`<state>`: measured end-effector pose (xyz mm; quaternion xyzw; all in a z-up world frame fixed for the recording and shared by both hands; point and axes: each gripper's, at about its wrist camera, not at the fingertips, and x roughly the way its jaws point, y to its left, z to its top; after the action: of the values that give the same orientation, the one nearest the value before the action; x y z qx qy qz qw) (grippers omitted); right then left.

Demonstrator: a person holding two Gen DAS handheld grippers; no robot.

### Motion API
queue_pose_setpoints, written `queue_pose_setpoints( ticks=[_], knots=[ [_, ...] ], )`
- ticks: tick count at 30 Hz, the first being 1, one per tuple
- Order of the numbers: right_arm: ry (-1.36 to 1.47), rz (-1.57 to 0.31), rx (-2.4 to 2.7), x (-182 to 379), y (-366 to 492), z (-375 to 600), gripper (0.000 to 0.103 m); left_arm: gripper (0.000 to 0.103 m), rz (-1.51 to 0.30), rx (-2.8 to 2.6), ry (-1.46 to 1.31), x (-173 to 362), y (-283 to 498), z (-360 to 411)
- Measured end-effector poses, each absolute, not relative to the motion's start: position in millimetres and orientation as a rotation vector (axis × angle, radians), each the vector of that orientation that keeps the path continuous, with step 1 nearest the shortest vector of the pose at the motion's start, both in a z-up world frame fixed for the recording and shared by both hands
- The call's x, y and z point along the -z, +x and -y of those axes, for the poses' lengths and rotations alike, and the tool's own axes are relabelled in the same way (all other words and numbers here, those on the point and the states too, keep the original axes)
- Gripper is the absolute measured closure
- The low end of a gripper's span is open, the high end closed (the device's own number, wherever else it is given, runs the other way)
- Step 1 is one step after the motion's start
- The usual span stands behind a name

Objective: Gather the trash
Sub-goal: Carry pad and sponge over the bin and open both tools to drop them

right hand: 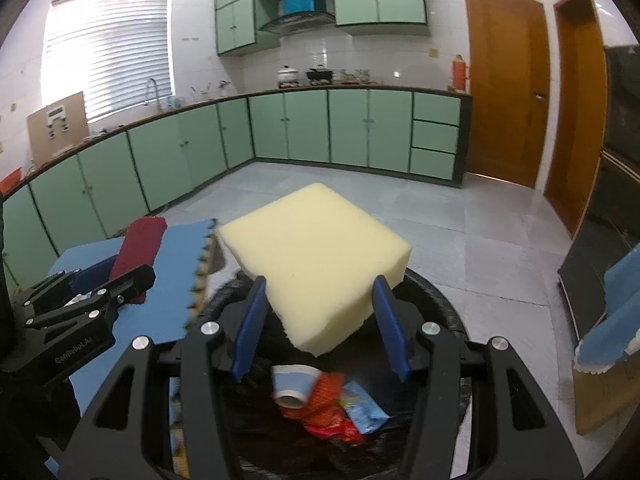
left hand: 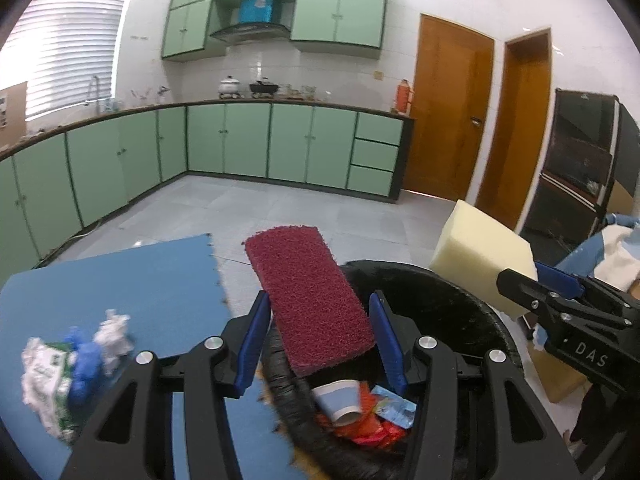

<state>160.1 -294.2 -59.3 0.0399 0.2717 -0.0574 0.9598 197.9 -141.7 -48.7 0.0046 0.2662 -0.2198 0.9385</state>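
My left gripper point(left hand: 318, 340) is shut on a dark red scouring pad point(left hand: 310, 296), held over the rim of a black-lined trash bin point(left hand: 460, 312). My right gripper point(right hand: 316, 328) is shut on a pale yellow foam block point(right hand: 316, 256) above the same bin point(right hand: 440, 300). Inside the bin lie a blue paper cup point(left hand: 340, 400), red netting point(left hand: 366, 430) and a blue wrapper point(left hand: 394, 404). The right gripper shows at the right edge of the left wrist view point(left hand: 516, 284) with the foam block point(left hand: 480, 256). The left gripper point(right hand: 132, 280) and red pad point(right hand: 140, 246) appear at the left of the right wrist view.
Crumpled white paper, a blue glove and a green-printed wrapper point(left hand: 76, 368) lie on a blue foam mat point(left hand: 132, 280) left of the bin. Green kitchen cabinets point(left hand: 248, 144) line the far walls. Wooden doors point(left hand: 448, 112) and a dark cabinet point(left hand: 580, 160) stand to the right.
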Motion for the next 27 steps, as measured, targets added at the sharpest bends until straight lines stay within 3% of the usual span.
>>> queue_pose_setpoints(
  ticks=[12, 18, 20, 23, 27],
  knots=[
    [0.091, -0.652, 0.178, 124, 184, 350, 0.05, 0.053, -0.633, 0.516, 0.071, 92, 227, 213],
    [0.074, -0.685, 0.19, 141, 191, 355, 0.033, 0.048, -0.687, 0.558, 0.069, 105, 235, 226],
    [0.074, -0.681, 0.207, 144, 187, 358, 0.027, 0.036, -0.687, 0.56, 0.061, 104, 233, 224],
    [0.083, -0.672, 0.226, 144, 179, 358, 0.017, 0.036, -0.682, 0.552, 0.045, 99, 233, 216],
    [0.106, -0.652, 0.233, 135, 166, 352, 0.012, 0.035, -0.657, 0.53, 0.029, 87, 230, 197]
  ],
)
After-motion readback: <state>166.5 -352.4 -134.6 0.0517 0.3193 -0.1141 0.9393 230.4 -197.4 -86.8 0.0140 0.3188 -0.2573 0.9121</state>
